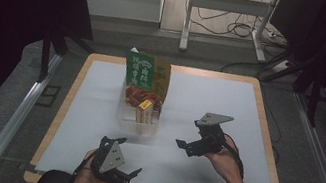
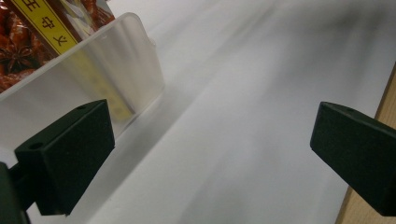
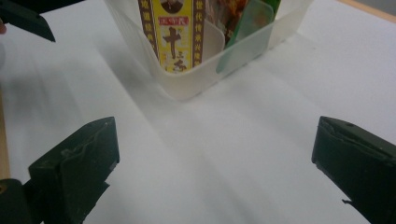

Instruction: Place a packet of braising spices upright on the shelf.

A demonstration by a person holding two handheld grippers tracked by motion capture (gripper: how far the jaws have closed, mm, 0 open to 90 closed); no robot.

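Note:
A clear plastic box stands on the white sheet, left of the table's middle. In it a tall green packet stands upright, with red snack packets and a yellow-labelled packet in front of it. My left gripper is near the front edge, below the box, open and empty. My right gripper is to the right of the box, also open and empty. In the left gripper view the box is at the upper left, ahead of the open gripper. The right gripper view has the box and yellow packet straight ahead of the open gripper.
The white sheet covers a wooden table, whose edge rims it on all sides. Behind the table stand a metal frame and cables on the floor. Dark curtains hang left and right. The other gripper's jaw is in the right gripper view's top left corner.

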